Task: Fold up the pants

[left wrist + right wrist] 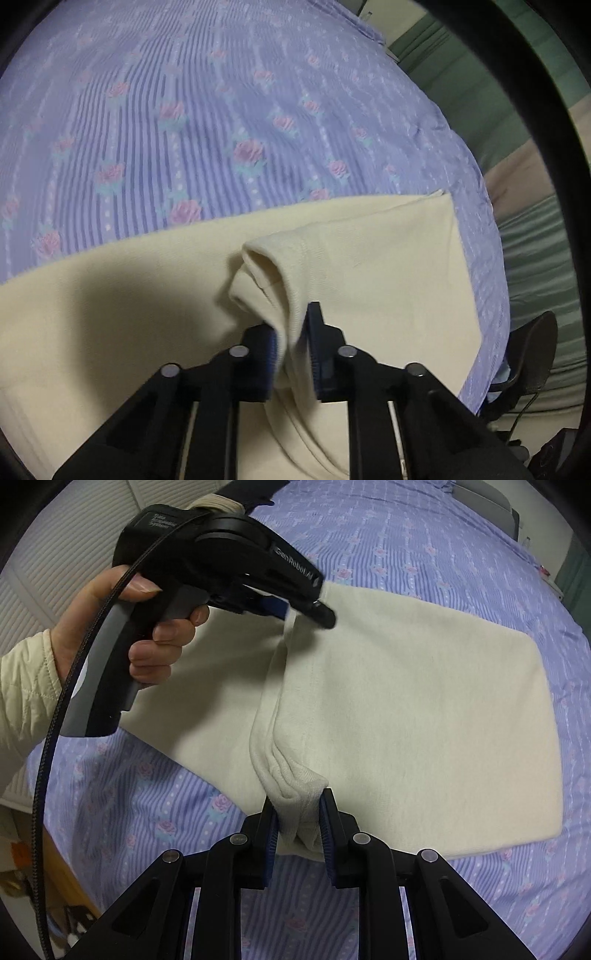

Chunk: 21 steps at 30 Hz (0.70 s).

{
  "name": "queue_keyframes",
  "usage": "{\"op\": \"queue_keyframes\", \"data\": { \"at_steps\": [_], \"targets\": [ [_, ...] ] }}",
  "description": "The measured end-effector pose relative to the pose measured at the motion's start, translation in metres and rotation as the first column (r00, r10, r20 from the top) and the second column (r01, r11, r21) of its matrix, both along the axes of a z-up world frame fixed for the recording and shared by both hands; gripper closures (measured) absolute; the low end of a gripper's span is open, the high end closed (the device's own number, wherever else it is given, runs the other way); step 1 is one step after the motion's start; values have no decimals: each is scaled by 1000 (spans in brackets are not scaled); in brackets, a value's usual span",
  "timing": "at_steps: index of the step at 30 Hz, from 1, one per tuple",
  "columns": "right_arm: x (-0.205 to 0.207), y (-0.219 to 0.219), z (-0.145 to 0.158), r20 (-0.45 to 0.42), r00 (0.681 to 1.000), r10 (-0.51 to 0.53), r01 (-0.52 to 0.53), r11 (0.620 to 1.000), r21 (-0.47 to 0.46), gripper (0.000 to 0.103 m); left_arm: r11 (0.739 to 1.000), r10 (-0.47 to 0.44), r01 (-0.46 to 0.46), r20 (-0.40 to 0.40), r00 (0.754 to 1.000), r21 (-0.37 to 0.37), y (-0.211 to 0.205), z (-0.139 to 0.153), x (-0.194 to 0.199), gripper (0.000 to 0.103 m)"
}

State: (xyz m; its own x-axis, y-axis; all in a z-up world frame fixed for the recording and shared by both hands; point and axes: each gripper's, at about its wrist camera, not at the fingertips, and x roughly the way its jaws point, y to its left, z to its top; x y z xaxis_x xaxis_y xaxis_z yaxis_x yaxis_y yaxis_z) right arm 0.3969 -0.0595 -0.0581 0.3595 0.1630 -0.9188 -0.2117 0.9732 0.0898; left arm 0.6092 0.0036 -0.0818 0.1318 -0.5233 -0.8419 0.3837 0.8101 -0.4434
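Both tools point(297, 819) pinch cream pants point(424, 720).

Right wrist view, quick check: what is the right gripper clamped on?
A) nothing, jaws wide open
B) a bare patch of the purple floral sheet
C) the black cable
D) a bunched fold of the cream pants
D: the right gripper has its blue pads pressed on a bunched ridge of the cream pants, which lie on the purple floral sheet; the left gripper pinches the same ridge further along.

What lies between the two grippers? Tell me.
A raised ridge of the cream pants, running from the left gripper to the right gripper, pinched at both ends, seen in the right wrist view.
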Motion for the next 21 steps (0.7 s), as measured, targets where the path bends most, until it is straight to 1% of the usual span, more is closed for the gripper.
{"op": "queue_keyframes", "data": {
  "at_steps": [2, 4, 6, 9, 10, 12, 14, 15, 17, 19, 21],
  "targets": [
    [-3, -5, 8, 25, 1000, -4, 4, 1000, 18, 81, 999, -31, 30, 45, 999, 14, -10, 21, 0, 90],
    [-8, -18, 24, 61, 998, -5, 3, 1000, 27, 81, 998, -66, 65, 87, 994, 21, -29, 43, -1, 90],
    [-9, -30, 39, 95, 995, -26, 24, 999, 26, 81, 994, -109, 108, 124, 986, 21, -55, 60, 0, 90],
    [-5, -53, 62, 143, 987, -75, 75, 997, 5, 81, 990, -138, 140, 129, 982, -7, -87, 77, 8, 90],
    [-1, -63, 69, 155, 983, -94, 94, 996, 7, 81, 988, -148, 151, 136, 980, -17, -99, 87, 9, 90],
    [-1, -86, 88, 170, 977, -132, 129, 991, 31, 81, 985, -169, 174, 158, 973, -18, -117, 112, 10, 90],
    [-4, -112, 113, 195, 965, -177, 170, 984, 51, 81, 981, -187, 193, 184, 965, -18, -137, 145, 11, 90],
    [-6, -130, 130, 217, 954, -209, 199, 978, 67, 81, 979, -199, 206, 202, 959, -14, -153, 166, 12, 90],
    [-13, -166, 161, 270, 922, -276, 265, 961, 80, 81, 972, -223, 233, 234, 946, -15, -180, 199, 12, 90],
    [-19, -207, 194, 330, 874, -358, 345, 933, 100, 81, 961, -264, 278, 293, 919, -4, -218, 235, 10, 90],
    [-27, -246, 221, 380, 819, -430, 409, 902, 139, 81, 946, -307, 325, 329, 893, 1, -256, 264, 8, 90]
  ]
}}
